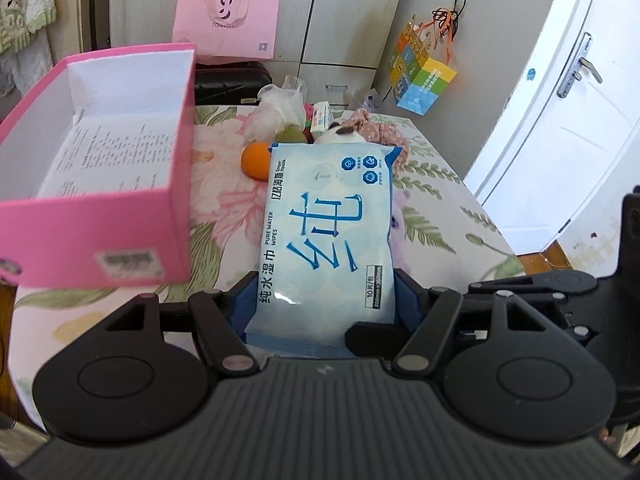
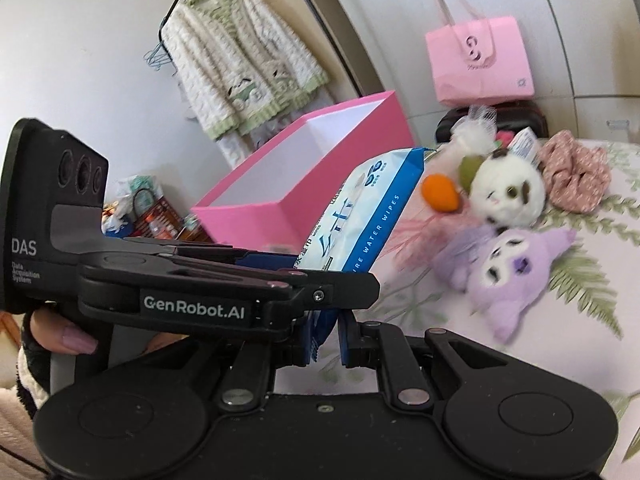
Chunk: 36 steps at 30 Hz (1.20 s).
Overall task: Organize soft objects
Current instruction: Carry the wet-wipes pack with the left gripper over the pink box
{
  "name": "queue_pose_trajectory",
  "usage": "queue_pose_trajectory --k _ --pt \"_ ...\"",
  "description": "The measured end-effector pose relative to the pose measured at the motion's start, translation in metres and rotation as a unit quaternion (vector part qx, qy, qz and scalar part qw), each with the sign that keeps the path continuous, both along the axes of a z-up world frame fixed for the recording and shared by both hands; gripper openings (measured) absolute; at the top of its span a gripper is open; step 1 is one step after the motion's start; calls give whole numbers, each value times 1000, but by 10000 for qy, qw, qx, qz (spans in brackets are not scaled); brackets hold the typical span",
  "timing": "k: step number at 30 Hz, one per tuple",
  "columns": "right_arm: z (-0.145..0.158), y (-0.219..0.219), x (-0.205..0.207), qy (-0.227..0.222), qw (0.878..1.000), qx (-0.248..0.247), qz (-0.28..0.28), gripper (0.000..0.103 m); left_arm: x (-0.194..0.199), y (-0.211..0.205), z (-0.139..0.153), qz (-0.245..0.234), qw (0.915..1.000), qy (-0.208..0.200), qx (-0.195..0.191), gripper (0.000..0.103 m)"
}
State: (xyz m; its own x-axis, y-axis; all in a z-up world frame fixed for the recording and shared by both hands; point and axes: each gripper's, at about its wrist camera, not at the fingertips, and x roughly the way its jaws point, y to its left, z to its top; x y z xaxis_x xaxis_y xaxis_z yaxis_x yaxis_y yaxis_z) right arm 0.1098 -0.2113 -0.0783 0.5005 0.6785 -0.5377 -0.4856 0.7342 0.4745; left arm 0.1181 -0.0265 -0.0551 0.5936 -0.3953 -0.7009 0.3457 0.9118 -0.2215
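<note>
1. Left gripper [image 1: 324, 304]: your jaws are closed on the near end of the wipes pack [image 1: 326, 232]. The pack sticks out forward from the blue pads, lifted off the table and just right of the pink box.

2. Right gripper [image 2: 327, 338]: your jaws stand partly apart. The pack's lower edge hangs down between the pads; you cannot tell from this view whether either pad touches it. The left gripper crosses in front of your view at the left.

3. Wipes pack [image 2: 360, 216]: white and blue, printed "PURE WATER WIPES", tilted up toward the box in the right wrist view.

4. Pink box [image 1: 100, 236]: open, white inside, a printed sheet lying on its floor. It stands on the left part of the table.

5. Table [image 1: 440, 216]: covered in floral cloth.

6. Soft things, bunched at the far end of the table:
- orange toy [image 1: 256, 160], just beyond the pack's far left corner
- white plush [image 2: 506, 194], touching the purple plush [image 2: 508, 268] below it
- pink scrunchie [image 2: 576, 176], right of the white plush
- white mesh puff [image 1: 280, 106]

7. Pink bag [image 1: 226, 20]: against the cupboard behind the table.
</note>
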Motion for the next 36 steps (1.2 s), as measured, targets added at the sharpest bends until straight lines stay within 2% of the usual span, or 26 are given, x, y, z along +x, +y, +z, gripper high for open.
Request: queue_pose_trajectory --k 10,14,19,23,28,32,36 --pt "25 51 -25 306 9954 1 908 15 -46 66 23 309 9988 344 -170 68" --pt "35 77 -20 429 9900 101 1341 15 -56 96 36 634 9968 438 -221 68" --pt "55 105 0 373 9855 161 1648 15 -49 123 57 942 9947 348 -202 68" --pt "74 117 29 288 9849 225 1694 15 -25 135 77 1070 9939 203 -183 68" --pt "92 125 70 44 9879 178 1542 15 26 140 95 1046 9944 32 -128 68" --pt "96 126 111 16 9910 110 1332 16 75 138 96 1014 9947 48 -189 68" --pt "89 123 151 87 9931 -26 1168 16 123 132 84 989 9946 196 -259 68"
